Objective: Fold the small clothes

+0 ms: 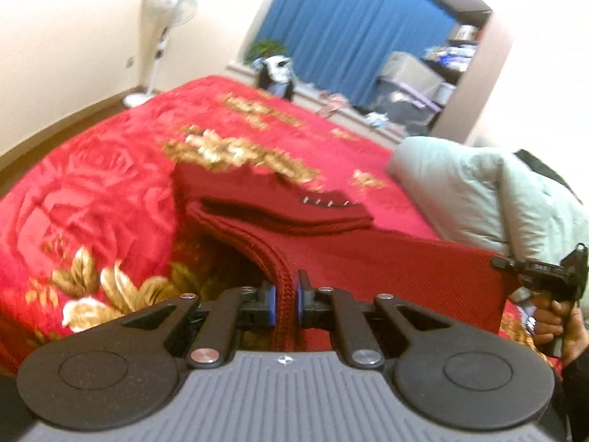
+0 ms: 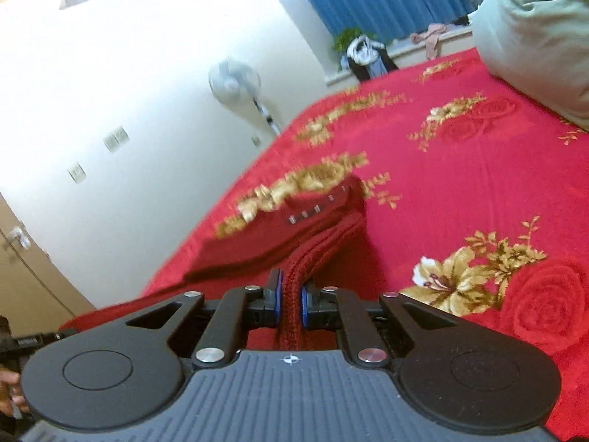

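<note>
A dark red knitted garment (image 1: 368, 258) with a row of small metal studs is lifted at its near edge above the red floral blanket (image 1: 110, 184). My left gripper (image 1: 286, 294) is shut on the garment's ribbed hem. My right gripper (image 2: 289, 296) is shut on the ribbed hem at the other corner; the garment (image 2: 294, 228) stretches away from it towards the bed. The right gripper also shows at the right edge of the left wrist view (image 1: 504, 262), held by a hand. The far part of the garment lies folded on the blanket (image 2: 460, 184).
A pale green pillow or duvet (image 1: 478, 191) lies at the bed's right side, also in the right wrist view (image 2: 533, 37). A standing fan (image 1: 162, 37) is by the wall. Blue curtains (image 1: 349, 25) and clutter on a ledge lie beyond the bed. A door (image 2: 22, 276) is at the left.
</note>
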Motion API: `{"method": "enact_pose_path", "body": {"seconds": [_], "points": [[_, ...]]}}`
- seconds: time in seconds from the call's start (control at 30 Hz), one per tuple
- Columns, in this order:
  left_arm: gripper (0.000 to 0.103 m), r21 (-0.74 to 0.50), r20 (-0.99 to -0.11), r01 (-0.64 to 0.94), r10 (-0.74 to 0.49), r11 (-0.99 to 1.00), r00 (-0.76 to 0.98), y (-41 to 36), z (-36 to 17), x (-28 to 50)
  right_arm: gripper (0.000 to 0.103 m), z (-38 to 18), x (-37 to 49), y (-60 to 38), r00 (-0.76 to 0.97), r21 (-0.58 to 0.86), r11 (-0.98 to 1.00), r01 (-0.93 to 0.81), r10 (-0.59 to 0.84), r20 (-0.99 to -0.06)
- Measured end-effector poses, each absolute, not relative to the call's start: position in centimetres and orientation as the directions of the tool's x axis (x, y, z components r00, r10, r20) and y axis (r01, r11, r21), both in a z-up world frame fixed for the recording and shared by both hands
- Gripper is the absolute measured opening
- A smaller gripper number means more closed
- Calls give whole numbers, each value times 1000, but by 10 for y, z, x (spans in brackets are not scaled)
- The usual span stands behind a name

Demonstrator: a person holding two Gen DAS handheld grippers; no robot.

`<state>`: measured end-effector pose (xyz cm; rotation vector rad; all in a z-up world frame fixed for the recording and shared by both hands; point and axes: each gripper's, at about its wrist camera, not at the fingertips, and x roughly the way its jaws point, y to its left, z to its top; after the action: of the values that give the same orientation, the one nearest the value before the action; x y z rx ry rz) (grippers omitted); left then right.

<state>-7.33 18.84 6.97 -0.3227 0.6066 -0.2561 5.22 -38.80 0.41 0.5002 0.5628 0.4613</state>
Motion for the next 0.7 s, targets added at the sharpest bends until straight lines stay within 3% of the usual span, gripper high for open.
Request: {"method": "enact_pose_path", "body": {"seconds": [0.23, 0.33, 0.47, 0.7], "points": [[10, -413, -358, 318, -473, 854, 805, 219, 125, -124, 9, 42, -16, -414, 819, 623, 715, -316, 538, -202], [11, -490, -379, 246, -458, 837, 804, 238, 113, -99, 9, 45, -15, -421, 819, 646, 688, -332, 549, -164], [11, -546, -499, 96, -416, 832, 760, 255, 65, -18, 9, 23, 48, -407, 792, 615, 743, -265, 531, -300], [11, -464, -716, -66, -330, 883, 616, 262, -30, 117, 9, -66, 183, -375, 663, 476, 875, -91, 410, -626]]}}
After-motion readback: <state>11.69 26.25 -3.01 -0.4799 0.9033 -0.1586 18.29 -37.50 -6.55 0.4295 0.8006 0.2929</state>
